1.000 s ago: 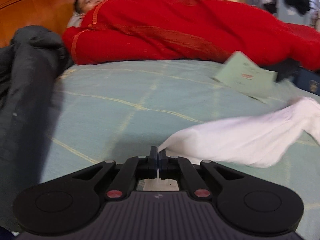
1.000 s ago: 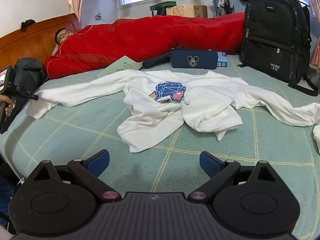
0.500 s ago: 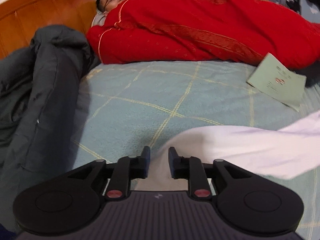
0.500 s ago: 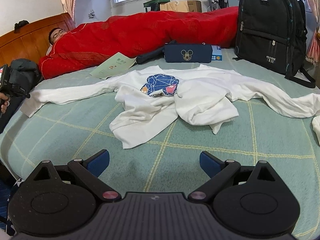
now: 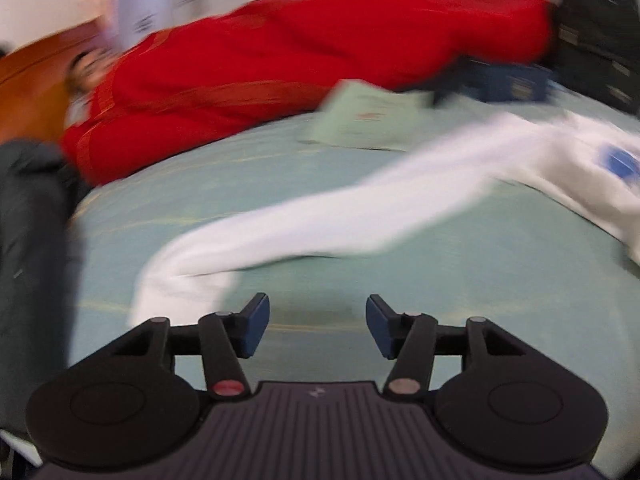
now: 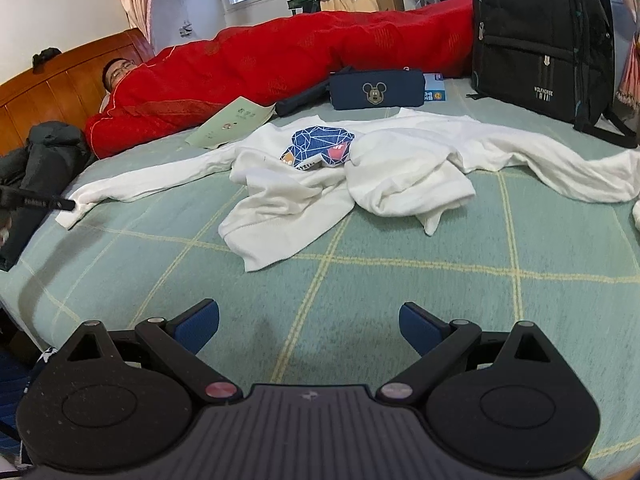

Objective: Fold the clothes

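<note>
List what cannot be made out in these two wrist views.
- Left wrist view: motion blur smears the pale green paper booklet; its print is unreadable.
- Right wrist view: a fold of the white long-sleeved sweatshirt covers part of its blue geometric print.
- Right wrist view: the frame's left edge cuts off the left gripper, hiding its jaws.

On the bed (image 6: 360, 288) are counted: one white shirt (image 6: 320, 184), one red quilt (image 6: 280, 60), one backpack (image 6: 540, 36), one navy pouch (image 6: 376, 90), one green booklet (image 6: 232, 122), one dark jacket (image 6: 44, 152), one person (image 6: 116, 74).
</note>
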`<control>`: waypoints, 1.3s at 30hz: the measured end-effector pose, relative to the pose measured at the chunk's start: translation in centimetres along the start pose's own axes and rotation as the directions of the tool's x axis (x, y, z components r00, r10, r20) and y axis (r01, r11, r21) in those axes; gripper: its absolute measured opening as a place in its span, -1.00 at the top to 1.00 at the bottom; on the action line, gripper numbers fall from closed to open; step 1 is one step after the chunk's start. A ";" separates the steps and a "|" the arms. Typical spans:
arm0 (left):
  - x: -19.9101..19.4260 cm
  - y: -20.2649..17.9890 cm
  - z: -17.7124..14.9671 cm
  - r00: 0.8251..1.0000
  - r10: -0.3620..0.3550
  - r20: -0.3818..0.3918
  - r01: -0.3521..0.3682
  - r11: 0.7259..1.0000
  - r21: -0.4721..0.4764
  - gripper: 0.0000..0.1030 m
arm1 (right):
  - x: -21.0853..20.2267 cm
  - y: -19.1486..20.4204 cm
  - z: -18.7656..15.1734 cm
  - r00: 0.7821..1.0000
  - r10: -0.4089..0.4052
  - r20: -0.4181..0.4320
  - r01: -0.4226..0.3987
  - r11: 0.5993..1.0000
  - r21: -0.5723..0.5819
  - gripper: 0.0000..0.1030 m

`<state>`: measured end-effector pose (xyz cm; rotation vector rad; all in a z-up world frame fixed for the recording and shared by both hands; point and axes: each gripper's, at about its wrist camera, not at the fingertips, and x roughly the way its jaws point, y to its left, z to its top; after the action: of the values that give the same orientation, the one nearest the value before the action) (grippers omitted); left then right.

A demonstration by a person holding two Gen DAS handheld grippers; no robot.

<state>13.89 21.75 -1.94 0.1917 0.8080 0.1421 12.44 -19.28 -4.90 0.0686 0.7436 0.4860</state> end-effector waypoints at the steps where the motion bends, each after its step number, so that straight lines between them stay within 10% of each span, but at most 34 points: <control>1: -0.7 -2.0 0.0 0.999 -0.030 0.014 0.029 0.998 0.049 -0.13 | -0.1 0.0 -0.1 1.000 0.003 0.003 -0.003 1.000 0.001 -0.92; 12: -4.3 -19.2 0.0 0.947 -0.289 0.141 0.214 0.894 0.394 -0.17 | -2.1 -2.1 -1.6 0.999 0.003 0.037 -0.004 0.999 0.050 -0.92; 26: -2.9 -28.1 -2.6 0.940 -0.255 0.228 0.080 0.813 0.577 -0.12 | -1.9 -4.7 -2.9 0.999 0.015 0.041 -0.020 0.993 0.116 -0.92; 39: 3.1 -30.3 0.1 0.963 -0.135 0.234 -0.051 0.760 0.648 0.37 | -0.9 -6.0 -3.2 1.000 0.000 0.016 -0.002 0.989 0.148 -0.92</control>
<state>17.70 -7.15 -10.88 0.8410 0.5593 -0.2189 12.17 -25.37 -8.14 0.2112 0.7629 0.4302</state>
